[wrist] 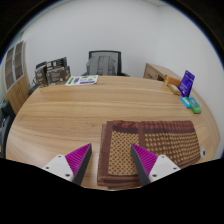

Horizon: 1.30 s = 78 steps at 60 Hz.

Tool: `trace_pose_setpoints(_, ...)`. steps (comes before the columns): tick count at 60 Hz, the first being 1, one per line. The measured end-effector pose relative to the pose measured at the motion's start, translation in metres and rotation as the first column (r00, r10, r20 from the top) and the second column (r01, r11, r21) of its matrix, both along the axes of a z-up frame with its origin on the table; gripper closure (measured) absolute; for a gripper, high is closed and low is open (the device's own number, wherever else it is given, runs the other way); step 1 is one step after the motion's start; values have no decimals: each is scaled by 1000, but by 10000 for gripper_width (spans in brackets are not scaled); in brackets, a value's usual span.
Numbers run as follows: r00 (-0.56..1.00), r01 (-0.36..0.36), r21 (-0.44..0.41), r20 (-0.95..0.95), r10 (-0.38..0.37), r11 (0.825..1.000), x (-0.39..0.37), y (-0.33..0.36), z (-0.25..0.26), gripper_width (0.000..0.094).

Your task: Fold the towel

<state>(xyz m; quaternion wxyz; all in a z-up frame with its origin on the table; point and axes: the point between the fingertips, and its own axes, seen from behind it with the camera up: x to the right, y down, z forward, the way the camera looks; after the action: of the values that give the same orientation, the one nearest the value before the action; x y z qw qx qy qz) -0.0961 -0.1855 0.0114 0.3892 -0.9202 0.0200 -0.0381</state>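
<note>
Jaws of the gripper [110, 165] stand wide apart, empty, just above the brown towel [150, 145] on the table [90, 110].

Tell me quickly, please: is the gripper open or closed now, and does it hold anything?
Gripper: open, holding nothing; the brown towel lies flat on the table between and beyond its fingers.

Wooden table [90, 115], black chair [105, 62], purple box [187, 82], papers [82, 80]
</note>
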Motion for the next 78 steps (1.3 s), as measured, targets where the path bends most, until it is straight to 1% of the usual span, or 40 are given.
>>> trace_pose_setpoints(4, 1000, -2, -25, -8, 2, 1000, -1, 10, -17, 176)
trace_pose_setpoints(7, 1000, -2, -35, 21, 3, 999, 4, 12, -21, 239)
trace_pose_setpoints(8, 999, -5, -22, 32, 6, 1000, 5, 15, -19, 268)
trace_pose_setpoints(14, 999, -25, -15, 31, 25, 1000, 6, 15, -20, 426)
trace_pose_setpoints(16, 999, -26, -14, 41, 27, 1000, 9, 16, -20, 528)
trace_pose_setpoints(18, 998, -27, -18, 62, 28, 999, 12, 19, -21, 656)
trace_pose_setpoints(20, 995, -16, -20, 102, 18, 1000, 23, 19, -20, 837)
trace_pose_setpoints(21, 993, -11, -16, 116, 13, 1000, 27, 20, -20, 846)
trace_pose_setpoints(27, 988, -41, -45, 150, 47, 998, 26, 18, -19, 867)
trace_pose_setpoints(34, 992, -41, -57, 118, 47, 998, 19, 16, -17, 876)
trace_pose_setpoints(38, 995, -49, -49, 84, 53, 998, 1, 21, -4, 876)
trace_pose_setpoints(42, 999, -53, -9, -14, 53, 999, -15, 24, 19, 876)
trace_pose_setpoints(47, 986, -39, 52, -158, 47, 998, -43, 37, 65, 877)
trace_pose_setpoints(53, 954, -29, 144, -290, 70, 989, -36, 48, 116, 876)
trace_pose_setpoints(57, 937, -8, 170, -342, 67, 985, -23, 54, 134, 876)
trace_pose_setpoints(62, 931, 12, 165, -362, 50, 986, 14, 54, 129, 877)
trace_pose_setpoints(67, 933, 33, 121, -359, 12, 992, 63, 43, 93, 867)
trace_pose_setpoints(71, 927, 69, 57, -372, -43, 996, 89, 34, 68, 819)
trace_pose_setpoints(73, 927, 78, 26, -369, -63, 997, 103, 29, 54, 778)
trace_pose_setpoints(75, 930, 85, -5, -358, -81, 996, 117, 22, 42, 690)
trace_pose_setpoints(78, 941, 101, -33, -320, -106, 994, 143, 12, 26, 514)
